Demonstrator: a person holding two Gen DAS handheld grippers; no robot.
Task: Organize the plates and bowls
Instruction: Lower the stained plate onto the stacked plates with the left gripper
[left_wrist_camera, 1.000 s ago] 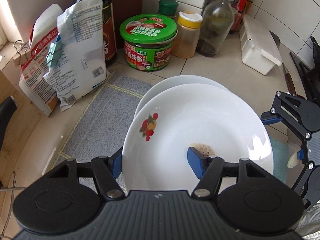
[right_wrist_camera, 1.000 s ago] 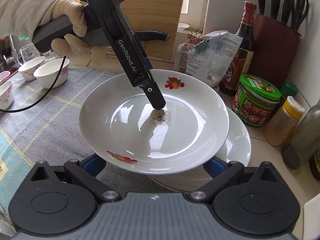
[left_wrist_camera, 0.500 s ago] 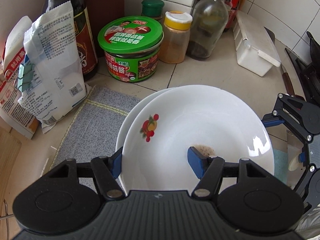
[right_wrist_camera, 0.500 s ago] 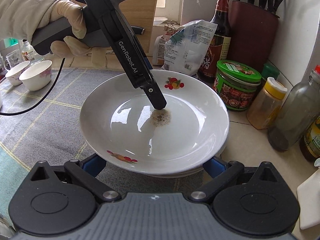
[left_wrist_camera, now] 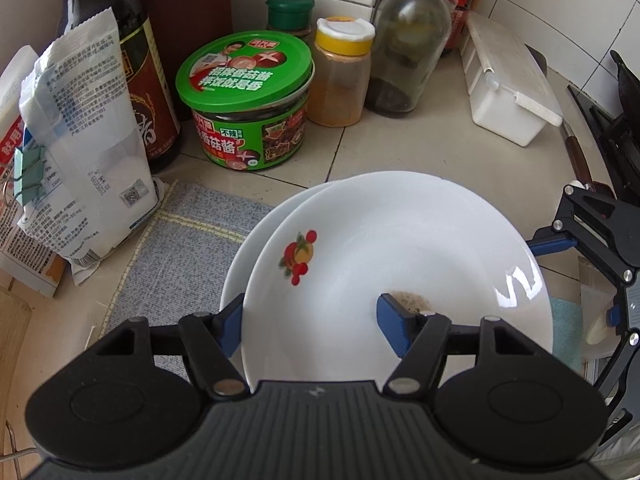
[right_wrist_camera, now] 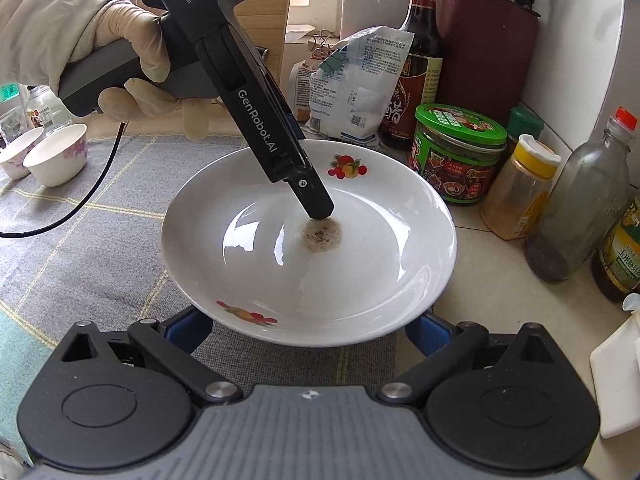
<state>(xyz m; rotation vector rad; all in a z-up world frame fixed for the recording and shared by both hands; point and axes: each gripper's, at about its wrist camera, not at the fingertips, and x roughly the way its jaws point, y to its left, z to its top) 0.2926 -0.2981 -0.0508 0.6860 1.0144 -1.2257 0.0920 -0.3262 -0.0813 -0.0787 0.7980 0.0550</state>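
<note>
A white plate [left_wrist_camera: 400,264] with fruit prints and a brown stain sits on top of a second white plate [left_wrist_camera: 248,264], whose left rim peeks out. My left gripper [left_wrist_camera: 312,320] straddles the top plate's near rim, one finger under it and one inside by the stain; I cannot tell whether it grips. In the right wrist view the same top plate [right_wrist_camera: 308,248] fills the middle, with the left gripper's finger [right_wrist_camera: 316,200] over the stain. My right gripper [right_wrist_camera: 304,328] is open, its blue fingers spread under the near rim of the plate.
A grey-blue cloth mat [left_wrist_camera: 172,248] lies under the plates. Behind stand a green-lidded jar [left_wrist_camera: 248,100], a yellow-lidded spice jar [left_wrist_camera: 340,76], a glass bottle [left_wrist_camera: 408,36], a soy sauce bottle [left_wrist_camera: 120,52], bags [left_wrist_camera: 80,140] and a white box [left_wrist_camera: 508,80]. Two small bowls [right_wrist_camera: 44,156] sit far left.
The top plate has moved with both grippers toward the jars and come down over the lower plate, which now shows only a thin left rim. The grippers' hold looks unchanged.
</note>
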